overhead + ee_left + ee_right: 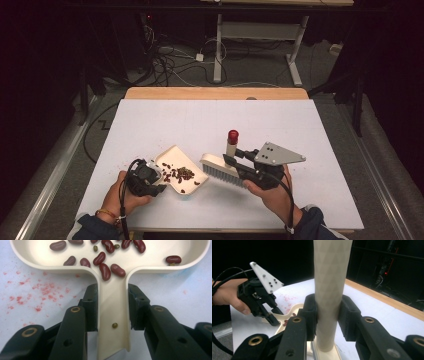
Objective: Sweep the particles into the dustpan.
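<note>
**Dustpan and brush both gripped, beans in the pan**

The left gripper (pixel 112 307) was clamped on the handle of the cream dustpan (pixel 112 290), one black jaw pressed against each side of the handle. In the high view the dustpan (pixel 172 156) lay on the white table (pixel 300 130), near its front edge and left of centre, with the left gripper (pixel 156 184) at the pan's near-left corner and the left hand (pixel 125 195) behind it.

Red kidney beans (pixel 105 271) lay scattered inside the pan, several just at the mouth of the handle channel. A few small green beans were mixed in, and one green bean (pixel 114 325) sat alone in the handle channel between the jaws. Reddish specks (pixel 37 293) marked the table just beside the pan.

The right gripper (pixel 328 315) was clamped on the cream handle of the brush (pixel 329 277), which stood upright between its jaws. In the high view the brush (pixel 220 167) rested bristles down, just to the right of the pan's open edge, its handle capped in red (pixel 233 135). The right hand (pixel 272 192) held the right gripper (pixel 234 161) from the near side. The grey plate (pixel 277 154) sat on top of it.
</note>
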A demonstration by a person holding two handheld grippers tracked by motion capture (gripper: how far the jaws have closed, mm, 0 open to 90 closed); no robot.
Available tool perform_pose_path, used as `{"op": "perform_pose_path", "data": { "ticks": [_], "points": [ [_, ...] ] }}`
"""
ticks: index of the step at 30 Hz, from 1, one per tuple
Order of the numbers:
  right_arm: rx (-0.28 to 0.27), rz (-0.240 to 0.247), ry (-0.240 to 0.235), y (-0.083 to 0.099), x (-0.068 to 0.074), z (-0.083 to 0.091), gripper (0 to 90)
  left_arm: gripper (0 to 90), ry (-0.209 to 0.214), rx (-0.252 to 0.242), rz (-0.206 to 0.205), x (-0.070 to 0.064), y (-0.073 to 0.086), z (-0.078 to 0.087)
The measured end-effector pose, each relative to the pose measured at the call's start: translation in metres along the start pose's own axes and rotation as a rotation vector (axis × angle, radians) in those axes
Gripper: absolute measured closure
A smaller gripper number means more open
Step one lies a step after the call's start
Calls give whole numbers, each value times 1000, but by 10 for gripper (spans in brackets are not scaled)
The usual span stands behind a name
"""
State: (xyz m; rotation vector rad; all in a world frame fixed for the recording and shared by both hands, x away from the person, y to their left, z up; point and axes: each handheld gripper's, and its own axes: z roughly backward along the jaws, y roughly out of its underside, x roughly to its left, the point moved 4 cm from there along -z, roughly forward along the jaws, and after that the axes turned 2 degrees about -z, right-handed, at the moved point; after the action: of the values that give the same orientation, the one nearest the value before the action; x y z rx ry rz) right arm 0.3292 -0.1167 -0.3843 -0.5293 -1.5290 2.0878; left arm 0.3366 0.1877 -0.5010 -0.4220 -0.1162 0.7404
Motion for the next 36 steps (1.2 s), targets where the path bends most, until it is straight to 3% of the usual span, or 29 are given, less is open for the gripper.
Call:
{"op": "perform_pose_path", "data": {
  "ticks": [5,11,20,26,36],
  "points": [
    [14,-7,43,2,-19,18,712,640,-18,-20,26,1,1,1],
    [12,-17,82,1,-46,54,711,640,-42,-56,59,5,4,5],
    [39,-31,131,7,-73,94,711,640,-82,-76,79,9,7,7],
    [62,-24,141,13,-80,100,711,640,-91,-81,83,10,9,4],
    [90,-12,146,16,-81,97,711,640,-146,-91,85,13,11,7]
  ]
}}
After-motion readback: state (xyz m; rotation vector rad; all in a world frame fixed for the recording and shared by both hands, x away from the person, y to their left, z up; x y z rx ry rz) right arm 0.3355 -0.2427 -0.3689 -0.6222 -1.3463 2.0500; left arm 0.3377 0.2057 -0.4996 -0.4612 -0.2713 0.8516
